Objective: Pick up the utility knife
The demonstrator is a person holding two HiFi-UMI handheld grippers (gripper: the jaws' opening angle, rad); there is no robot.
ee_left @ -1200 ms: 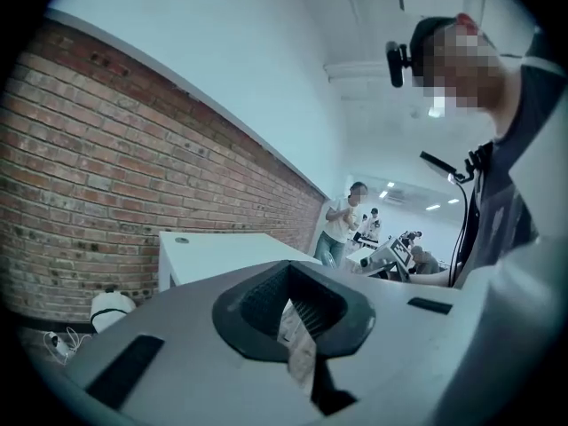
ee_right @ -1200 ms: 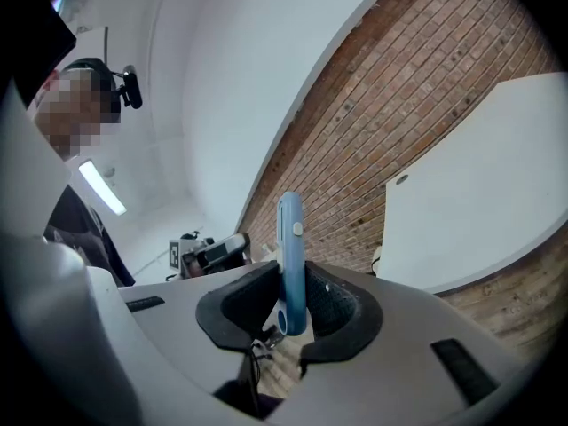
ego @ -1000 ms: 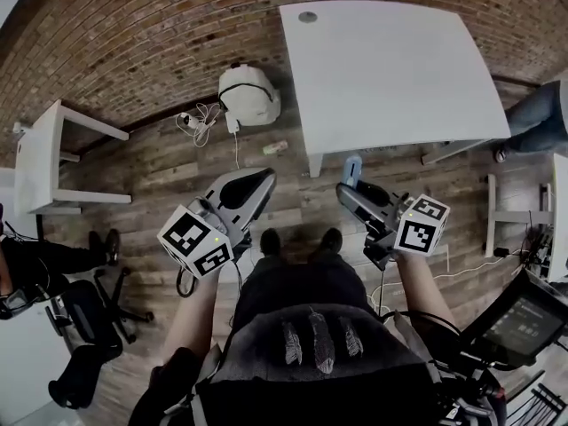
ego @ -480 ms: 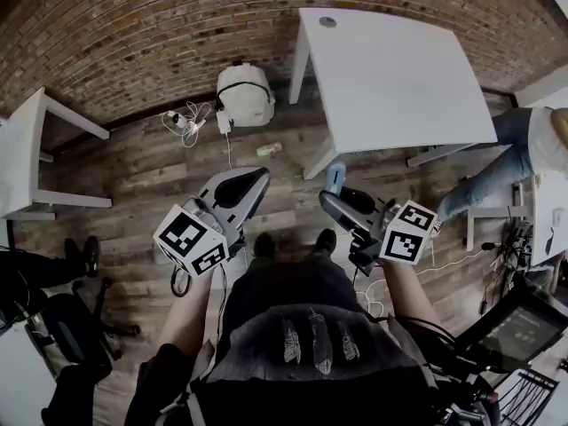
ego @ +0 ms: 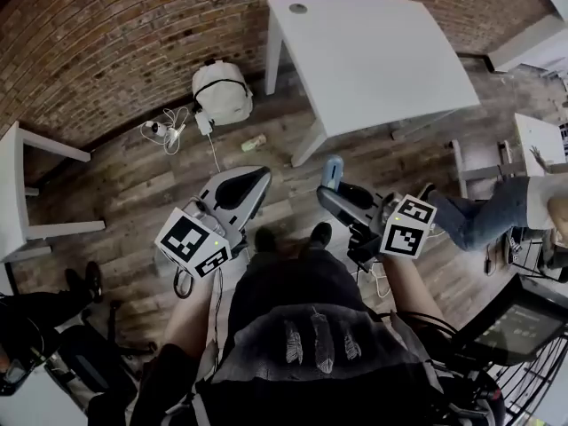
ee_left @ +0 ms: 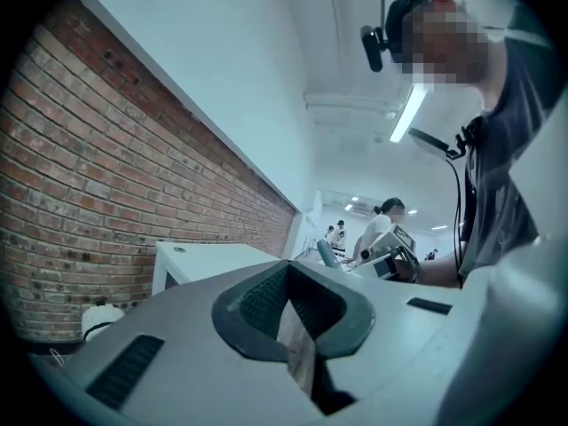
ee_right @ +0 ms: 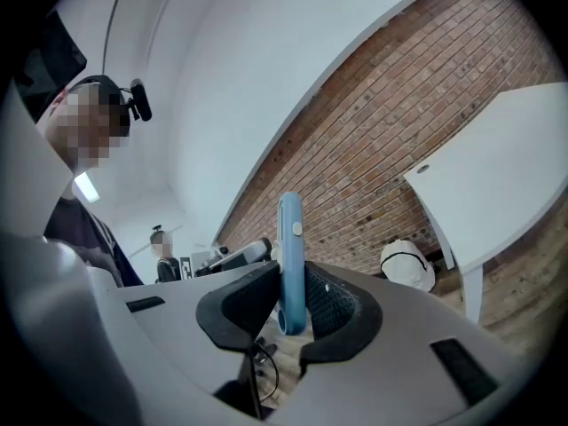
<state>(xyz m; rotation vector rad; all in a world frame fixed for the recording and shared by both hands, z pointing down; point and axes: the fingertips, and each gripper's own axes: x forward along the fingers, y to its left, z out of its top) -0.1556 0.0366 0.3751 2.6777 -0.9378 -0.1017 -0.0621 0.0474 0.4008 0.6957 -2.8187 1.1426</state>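
Note:
A light blue utility knife (ee_right: 290,260) stands upright between the jaws of my right gripper (ee_right: 291,309), which is shut on its lower end. In the head view the knife (ego: 332,171) sticks out past the right gripper (ego: 342,195), held above the wooden floor in front of the person's feet. My left gripper (ego: 253,183) hangs level at the left, its jaws shut with nothing between them. The left gripper view shows the left gripper (ee_left: 289,313) closed, pad against pad.
A white table (ego: 373,60) stands ahead against a brick wall (ego: 115,43). A white backpack (ego: 222,91) and cables (ego: 164,130) lie on the floor at the left. Another white table (ego: 22,193) is far left. A seated person's legs (ego: 475,216) show at the right.
The view has swung: the white table and backpack have shifted left in the head view. Both grippers keep their hold and stay in front of the body.

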